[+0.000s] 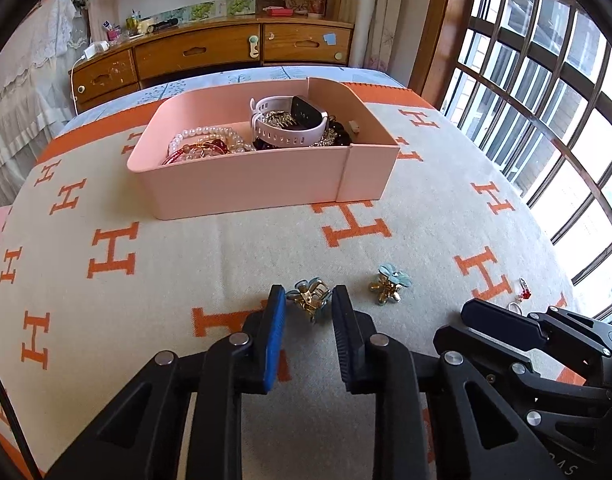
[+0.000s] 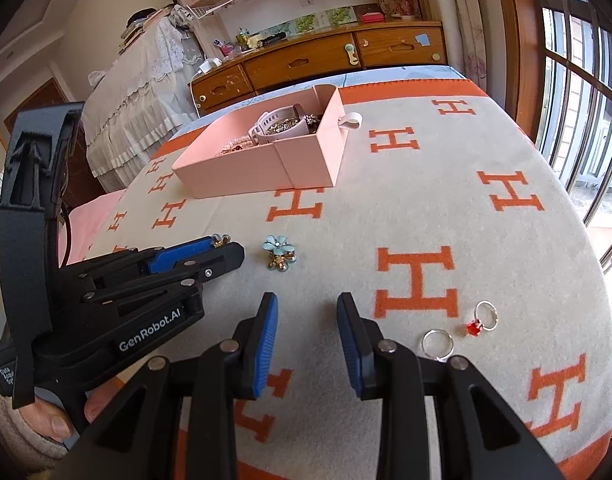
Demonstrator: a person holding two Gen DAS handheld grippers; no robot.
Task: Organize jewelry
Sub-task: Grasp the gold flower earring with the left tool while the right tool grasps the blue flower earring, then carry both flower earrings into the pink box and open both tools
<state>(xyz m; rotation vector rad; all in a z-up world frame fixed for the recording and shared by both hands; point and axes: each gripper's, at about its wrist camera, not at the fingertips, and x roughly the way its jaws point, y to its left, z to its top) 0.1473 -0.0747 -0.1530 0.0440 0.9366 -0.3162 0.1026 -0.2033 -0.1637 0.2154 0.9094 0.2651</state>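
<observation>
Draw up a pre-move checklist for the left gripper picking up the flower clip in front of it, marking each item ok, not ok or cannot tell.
1. Left gripper open: ok.
2. Near flower clip between its fingers: ok.
3. Pads touching the clip: cannot tell.
4. Second flower clip apart from the fingers: ok.
5. Right gripper open, holding nothing: ok.
6. Pink box has room: ok, though crowded.
</observation>
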